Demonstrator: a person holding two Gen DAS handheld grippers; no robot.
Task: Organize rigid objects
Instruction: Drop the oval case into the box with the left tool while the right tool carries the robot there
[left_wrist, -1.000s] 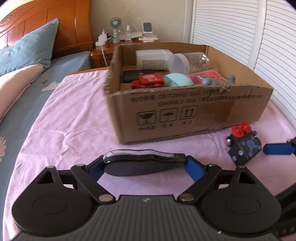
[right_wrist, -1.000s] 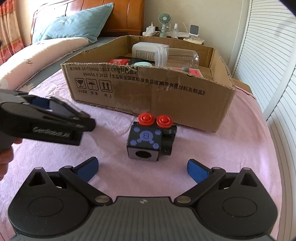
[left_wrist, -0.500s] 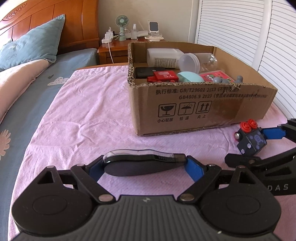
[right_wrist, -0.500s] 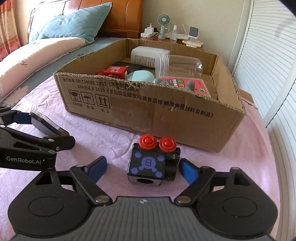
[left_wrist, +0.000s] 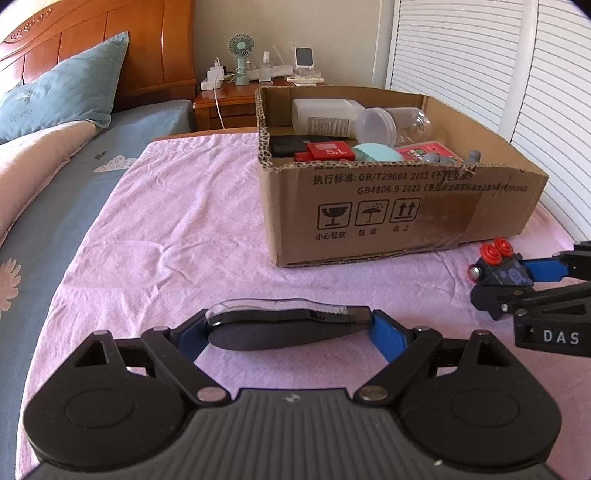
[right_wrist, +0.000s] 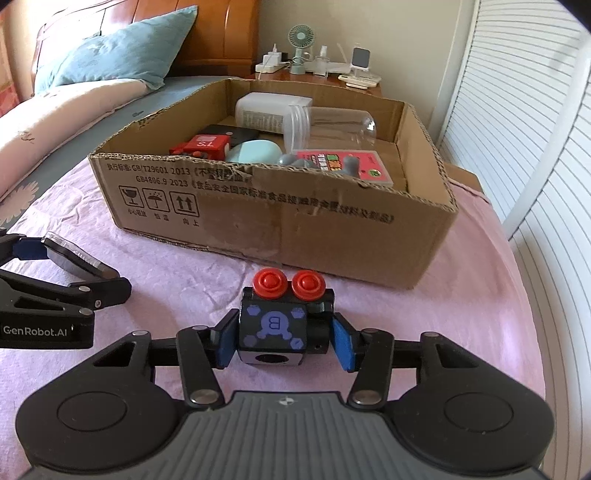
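My left gripper (left_wrist: 290, 326) is shut on a long dark grey oval case with a clear lid (left_wrist: 280, 325), held crosswise above the pink cloth. In the right wrist view the same case (right_wrist: 72, 258) shows at the left edge in the left gripper (right_wrist: 59, 260). My right gripper (right_wrist: 282, 338) is shut on a black toy cube with two red buttons and a blue "B" mark (right_wrist: 275, 325); both blue pads press its sides. The left wrist view has that cube (left_wrist: 496, 267) at the far right. A cardboard box (right_wrist: 258, 218) with several items stands just behind.
The box (left_wrist: 388, 218) holds a white bottle (left_wrist: 325, 116), a clear jar (left_wrist: 391, 123), a red block (left_wrist: 328, 151), a teal lid, a pink card and grey pieces. A pink cloth (left_wrist: 166, 229) covers the bed. Pillows lie left, a nightstand stands behind, white shutters stand right.
The right gripper's jaws closed from wide open onto the black toy cube. The left gripper kept hold of the dark case.
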